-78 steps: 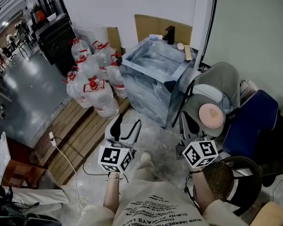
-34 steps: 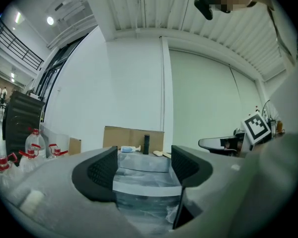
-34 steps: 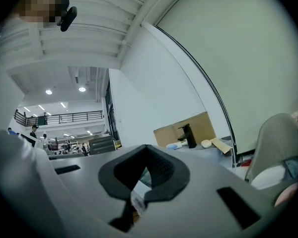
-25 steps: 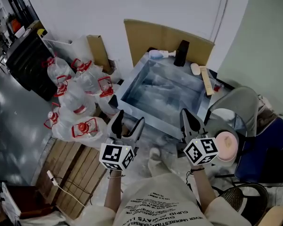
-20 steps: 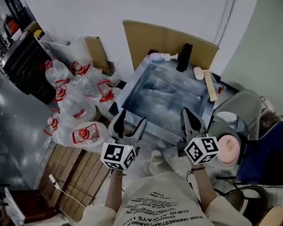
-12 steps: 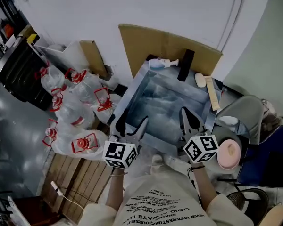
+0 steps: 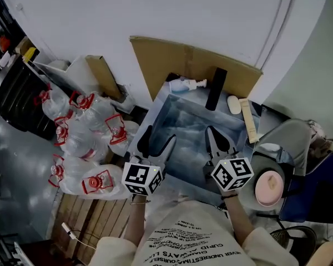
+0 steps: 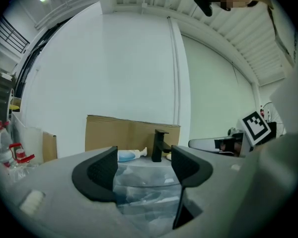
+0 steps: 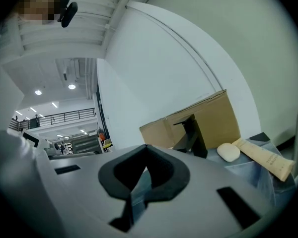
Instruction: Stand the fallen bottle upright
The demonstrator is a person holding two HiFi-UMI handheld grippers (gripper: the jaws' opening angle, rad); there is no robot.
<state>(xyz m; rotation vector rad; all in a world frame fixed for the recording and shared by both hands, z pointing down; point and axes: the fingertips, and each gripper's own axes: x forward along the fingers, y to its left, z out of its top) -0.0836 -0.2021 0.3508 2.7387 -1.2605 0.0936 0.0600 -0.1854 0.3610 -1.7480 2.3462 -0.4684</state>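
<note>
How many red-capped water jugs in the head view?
6 jugs visible, clustered left of the sink: two at the back, two in the middle, two at the front. Others may be hidden behind them.

"What stood behind the sink (image 7: pixel 193 122)?" one asked.
"A white wall (image 7: pixel 155 10), a cardboard sheet (image 7: pixel 180 60) leaning on it," said the other. "To the right rose a pale green wall (image 7: pixel 316 54)."
"And the floor (image 7: pixel 11 148)?"
"Glossy grey at the left, wooden planks (image 7: pixel 94 215) beside it. A grey chair (image 7: pixel 288 142) stood right of the sink."
</note>
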